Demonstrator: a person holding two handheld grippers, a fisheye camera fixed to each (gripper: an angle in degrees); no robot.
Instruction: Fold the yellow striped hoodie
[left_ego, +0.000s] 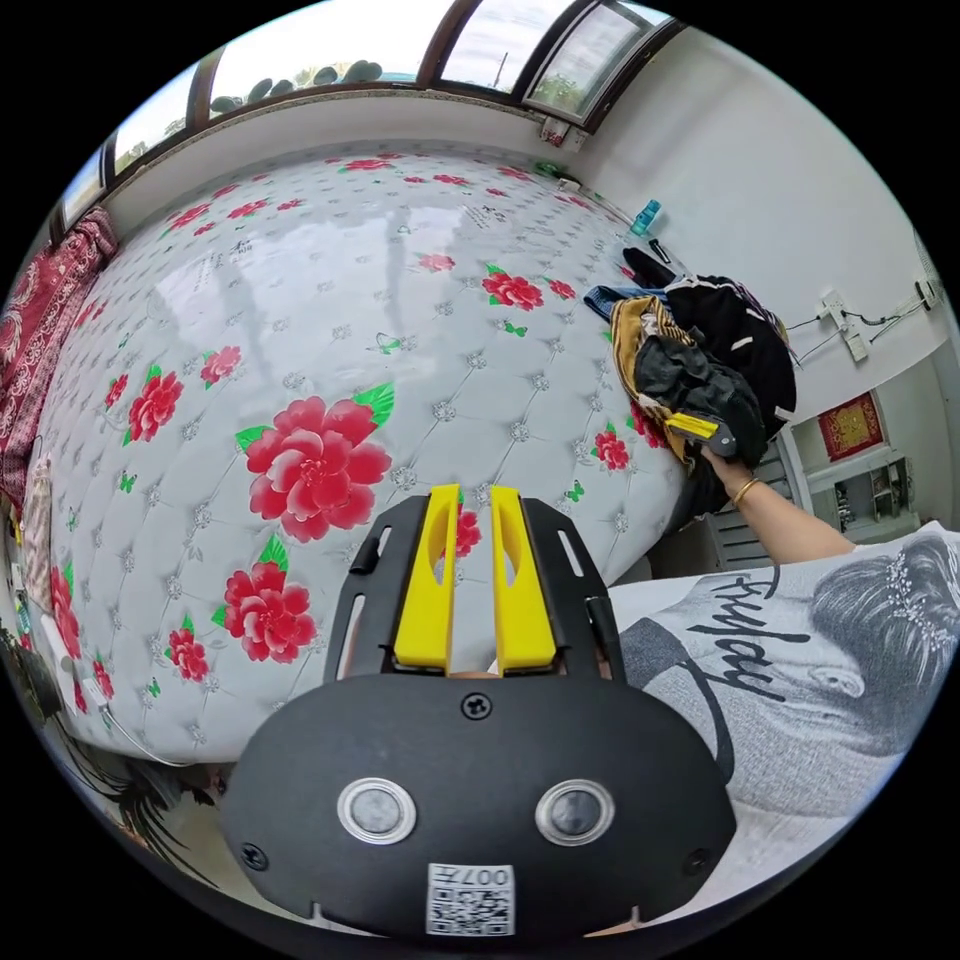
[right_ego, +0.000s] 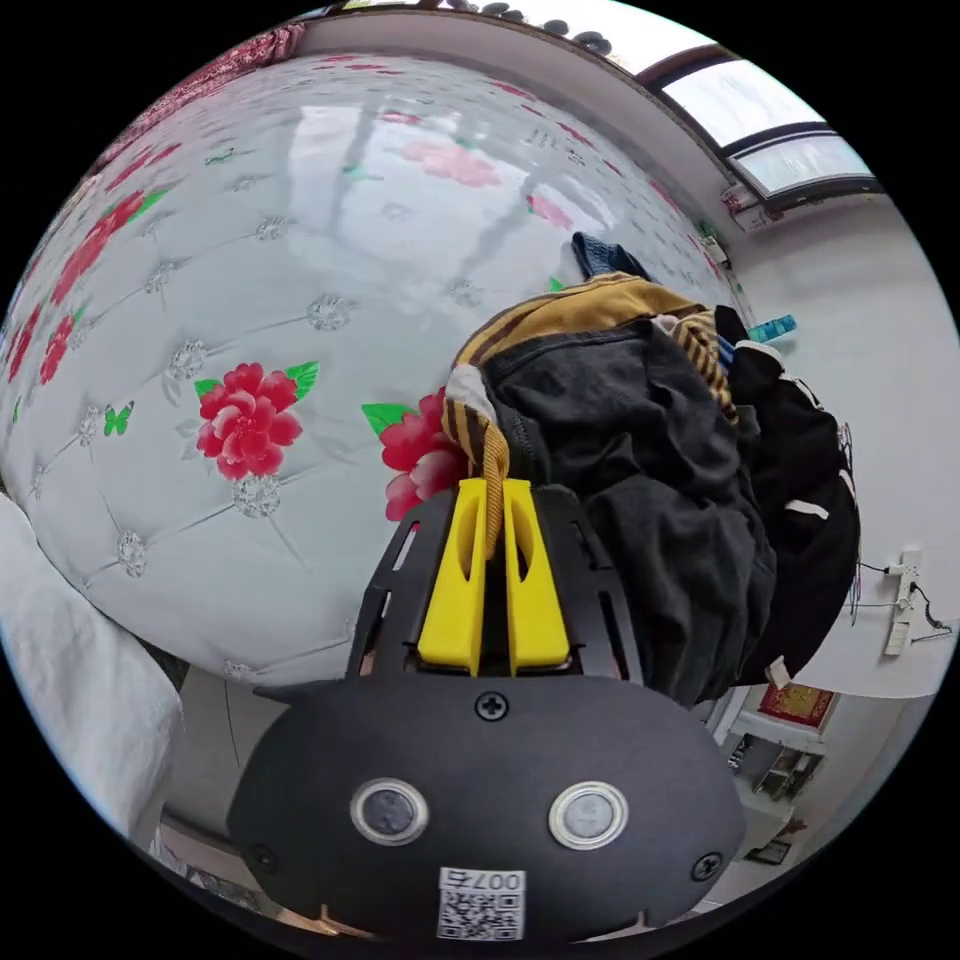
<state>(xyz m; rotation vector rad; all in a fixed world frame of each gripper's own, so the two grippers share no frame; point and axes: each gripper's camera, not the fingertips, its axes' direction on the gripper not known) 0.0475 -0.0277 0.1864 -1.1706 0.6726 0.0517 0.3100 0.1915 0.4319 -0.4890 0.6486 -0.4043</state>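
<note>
Your right gripper is nearest the work: its 2 yellow jaws pinch a fold of the yellow, brown-striped hoodie, which lies bunched at the edge of the white quilted mattress with red flowers. The hoodie runs up and away from the jaws, tangled under a crumpled black garment. Your left gripper hangs well apart over bare mattress, jaws slightly parted and holding nothing. Judging from this, the right hand must drag the hoodie onto the open mattress.
</note>
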